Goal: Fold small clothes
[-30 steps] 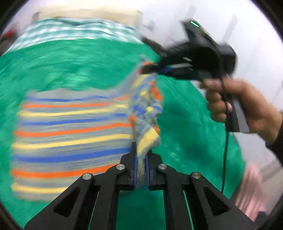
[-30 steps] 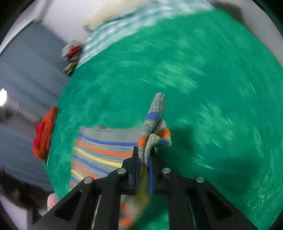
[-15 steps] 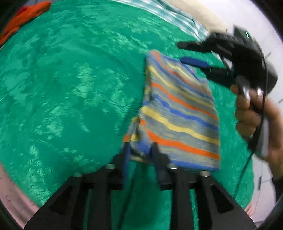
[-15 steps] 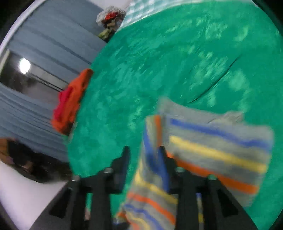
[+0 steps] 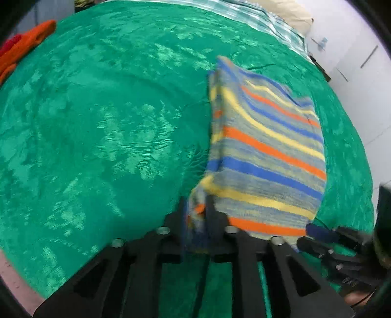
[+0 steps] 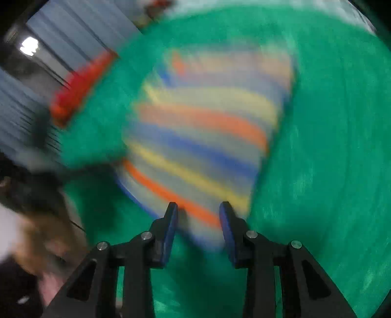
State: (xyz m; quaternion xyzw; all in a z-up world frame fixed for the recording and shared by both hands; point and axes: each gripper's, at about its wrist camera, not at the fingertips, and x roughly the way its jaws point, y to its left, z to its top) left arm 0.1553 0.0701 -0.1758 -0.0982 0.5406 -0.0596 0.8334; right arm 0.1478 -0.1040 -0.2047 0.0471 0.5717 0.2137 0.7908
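A small striped knit garment (image 5: 264, 156), grey with blue, orange and yellow bands, lies folded on the green bedspread (image 5: 110, 122). My left gripper (image 5: 196, 208) is shut on its near left corner. My right gripper (image 6: 198, 212) is open, its jaws apart just at the garment's near edge (image 6: 202, 137), holding nothing. The right wrist view is blurred by motion. The right gripper also shows at the lower right of the left wrist view (image 5: 317, 234), beside the garment's near right corner.
An orange-red garment (image 5: 22, 51) lies at the far left edge of the bed; it also shows in the right wrist view (image 6: 78, 88). A checked cloth (image 5: 256, 12) and a pillow lie at the head. Blue curtains (image 6: 61, 44) hang beyond.
The garment was carried over and laid down folded on the bed. My right gripper let go of its corner and pulled back toward the near edge. My left gripper still grips the corner.
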